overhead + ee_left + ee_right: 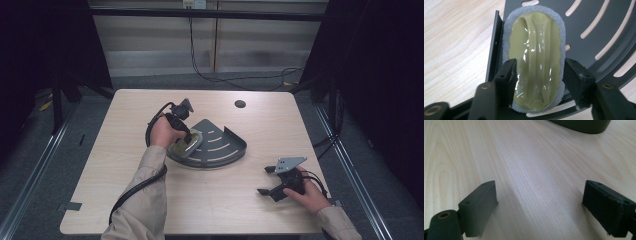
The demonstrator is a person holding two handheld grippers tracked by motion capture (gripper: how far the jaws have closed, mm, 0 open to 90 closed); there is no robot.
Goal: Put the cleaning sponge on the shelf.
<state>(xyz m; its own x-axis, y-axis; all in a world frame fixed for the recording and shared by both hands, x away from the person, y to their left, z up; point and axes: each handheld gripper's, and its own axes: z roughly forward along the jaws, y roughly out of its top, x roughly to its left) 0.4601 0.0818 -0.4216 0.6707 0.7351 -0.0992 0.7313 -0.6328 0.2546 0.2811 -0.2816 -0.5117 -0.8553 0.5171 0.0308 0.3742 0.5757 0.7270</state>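
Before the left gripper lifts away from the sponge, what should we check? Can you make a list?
1. Sponge lies in the rack: ok.
2. Left gripper let go: cannot tell; a gap shows at one pad, the other looks against the sponge's edge.
3. Sponge flat, not tipped: ok.
4. Right gripper open, holding nothing: ok.
5. Right gripper away from the rack, over the table: ok.

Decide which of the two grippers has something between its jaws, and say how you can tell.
The left gripper: its jaws straddle the olive-green scrubbing pad lying on the dark slotted corner shelf. The right gripper has just bare wooden table between its wide-open jaws.
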